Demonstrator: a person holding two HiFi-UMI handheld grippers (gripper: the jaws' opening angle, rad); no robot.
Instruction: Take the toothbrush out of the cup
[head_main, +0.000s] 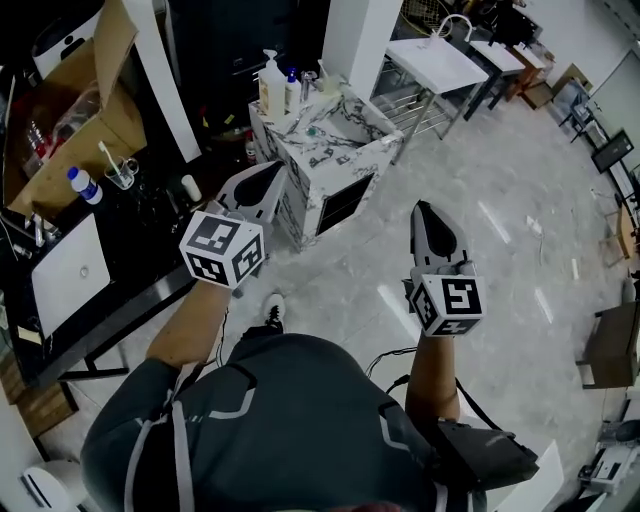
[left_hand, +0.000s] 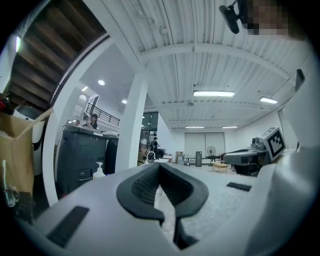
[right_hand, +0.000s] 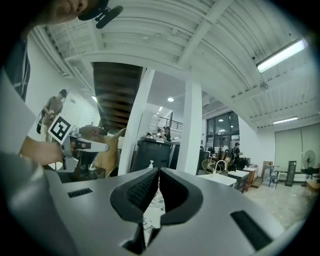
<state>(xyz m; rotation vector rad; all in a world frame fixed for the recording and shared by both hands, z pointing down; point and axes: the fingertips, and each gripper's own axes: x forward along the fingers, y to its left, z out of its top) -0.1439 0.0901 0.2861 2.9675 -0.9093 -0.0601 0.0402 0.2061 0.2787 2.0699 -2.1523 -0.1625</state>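
A clear glass cup (head_main: 122, 173) stands on the black table (head_main: 150, 225) at the left, with a white toothbrush (head_main: 107, 155) leaning upright in it. The same cup (left_hand: 8, 195) shows at the far left edge of the left gripper view. My left gripper (head_main: 275, 166) is held level over the floor, right of that table and just before the marbled cabinet (head_main: 325, 150); its jaws (left_hand: 159, 165) are shut on nothing. My right gripper (head_main: 423, 207) hovers over the floor right of the cabinet, also shut and empty (right_hand: 158, 170). Both are well apart from the cup.
A pump bottle (head_main: 270, 85) and smaller bottles stand on the marbled cabinet. The black table also carries a cardboard box (head_main: 85, 90), a blue-capped bottle (head_main: 84, 185) and a white flat device (head_main: 70, 272). A white table (head_main: 435, 62) stands behind; pale floor (head_main: 510, 250) lies to the right.
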